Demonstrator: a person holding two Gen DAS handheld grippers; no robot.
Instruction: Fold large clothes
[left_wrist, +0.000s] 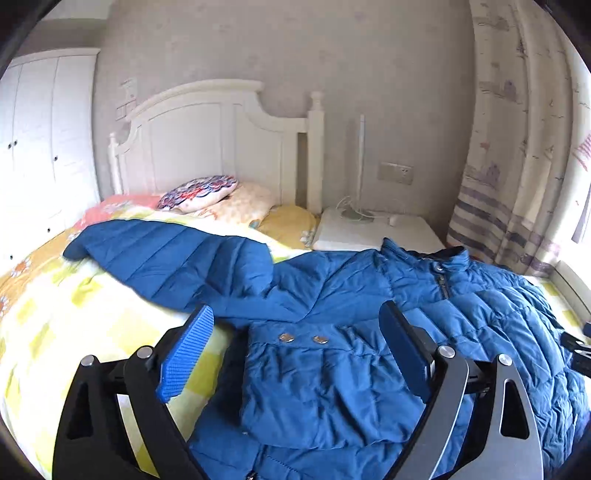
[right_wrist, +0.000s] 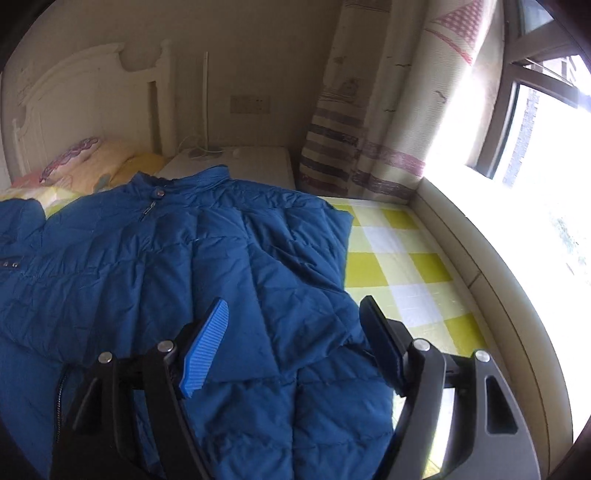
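Observation:
A large blue padded jacket (left_wrist: 332, 369) lies front up on the bed's yellow checked sheet (left_wrist: 55, 325), its collar (left_wrist: 439, 266) toward the headboard. One sleeve (left_wrist: 166, 258) stretches out to the left. My left gripper (left_wrist: 295, 310) hovers open over the jacket's left front, above two snap buttons (left_wrist: 303, 338), with nothing pinched. In the right wrist view the jacket (right_wrist: 147, 277) has its right side folded over the body (right_wrist: 277, 295). My right gripper (right_wrist: 293, 302) stands open over that fold near the jacket's right edge, and its pads do not press on the cloth.
A white headboard (left_wrist: 207, 140) and pillows (left_wrist: 207, 192) are at the far end. A white nightstand (left_wrist: 376, 232) with a lamp stands beside the bed. A patterned curtain (right_wrist: 354, 140) and a bright window (right_wrist: 517, 147) are on the right, and a white wardrobe (left_wrist: 37, 147) on the left.

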